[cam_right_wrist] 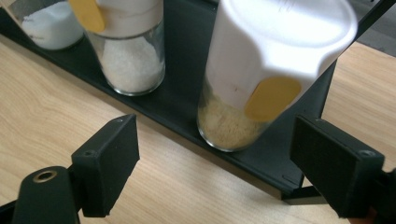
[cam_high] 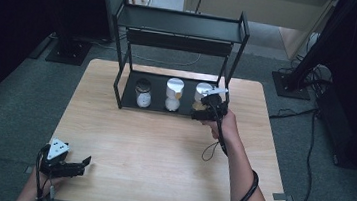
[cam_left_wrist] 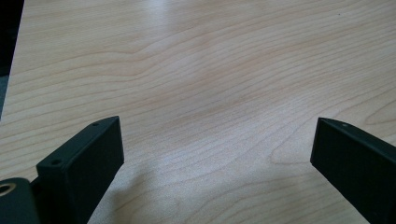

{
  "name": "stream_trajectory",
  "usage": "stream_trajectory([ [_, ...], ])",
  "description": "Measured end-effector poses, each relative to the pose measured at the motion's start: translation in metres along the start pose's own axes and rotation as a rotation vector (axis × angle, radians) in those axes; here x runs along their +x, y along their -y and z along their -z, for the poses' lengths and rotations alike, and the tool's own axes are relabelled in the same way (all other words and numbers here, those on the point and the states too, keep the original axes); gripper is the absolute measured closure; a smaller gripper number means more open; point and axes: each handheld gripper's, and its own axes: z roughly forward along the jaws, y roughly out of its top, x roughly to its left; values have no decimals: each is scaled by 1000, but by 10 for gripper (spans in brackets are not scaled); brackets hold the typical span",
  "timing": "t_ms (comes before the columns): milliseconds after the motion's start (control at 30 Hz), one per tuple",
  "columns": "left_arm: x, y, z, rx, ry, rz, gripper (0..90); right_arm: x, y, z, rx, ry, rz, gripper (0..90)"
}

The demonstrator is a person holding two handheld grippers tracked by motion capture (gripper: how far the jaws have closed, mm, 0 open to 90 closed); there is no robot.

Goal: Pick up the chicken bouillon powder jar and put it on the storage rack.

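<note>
At centre frame in the high view, a black rack (cam_high: 118,81) stands on the table (cam_high: 161,149), its lower shelf holding three jars (cam_high: 173,94) in a row. Just right of centre, the right gripper (cam_high: 211,104) hovers by the rightmost jar (cam_right_wrist: 247,93), jaws wide apart and empty, the jar between but untouched. At lower left, the left gripper (cam_high: 71,165) rests over bare wood, jaws spread wide, holding nothing.

Your high view looks forward and down over the whole table (cam_high: 159,169) toward the black rack (cam_high: 182,25). Your left gripper view sits close above bare tabletop. Your right gripper view faces the rack's lower shelf (cam_right_wrist: 261,161) close up, shared with the high view.
</note>
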Motion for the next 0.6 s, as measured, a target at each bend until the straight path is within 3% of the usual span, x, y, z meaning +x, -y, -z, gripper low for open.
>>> stream_trajectory([
  [600,0,0,0,5,1,-8,29,1,25,9,-9,-25,3,106],
])
